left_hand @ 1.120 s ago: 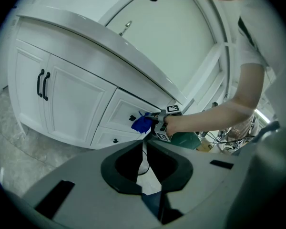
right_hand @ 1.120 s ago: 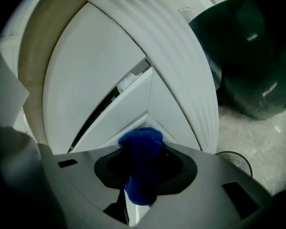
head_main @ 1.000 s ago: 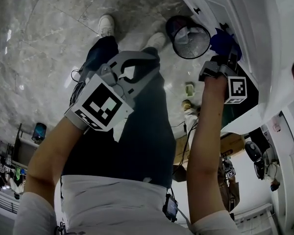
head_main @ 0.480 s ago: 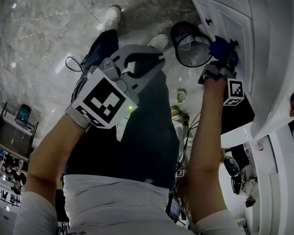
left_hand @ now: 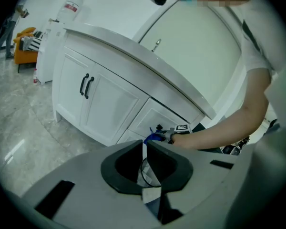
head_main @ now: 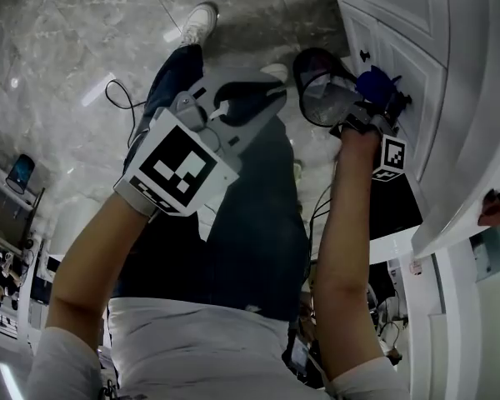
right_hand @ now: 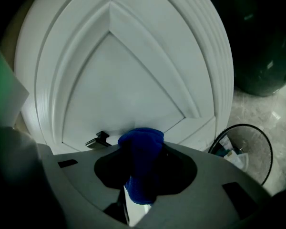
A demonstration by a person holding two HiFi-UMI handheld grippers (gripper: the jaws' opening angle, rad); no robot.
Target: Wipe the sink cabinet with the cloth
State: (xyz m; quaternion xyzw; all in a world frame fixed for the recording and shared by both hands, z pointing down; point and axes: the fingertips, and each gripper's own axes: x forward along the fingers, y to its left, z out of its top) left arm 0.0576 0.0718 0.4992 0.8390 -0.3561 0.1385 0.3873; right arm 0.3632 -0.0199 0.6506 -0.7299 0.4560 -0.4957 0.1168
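We hold the right gripper (head_main: 373, 113) up to the sink cabinet (head_main: 417, 32), its jaws clamped on the blue cloth (right_hand: 142, 161). The cloth bulges out past the jaw tips against the cabinet's white panelled door (right_hand: 133, 80), just beside the door's dark handle (right_hand: 97, 140). It seems to touch the panel, though the dim right gripper view leaves that unsure. The left gripper (head_main: 254, 98) hangs well apart from the cabinet, over our dark trousers (head_main: 242, 223). Its jaws are drawn together with nothing between them. A wire waste bin (head_main: 321, 77) stands on the marble floor (head_main: 83, 48) near the cabinet's foot.
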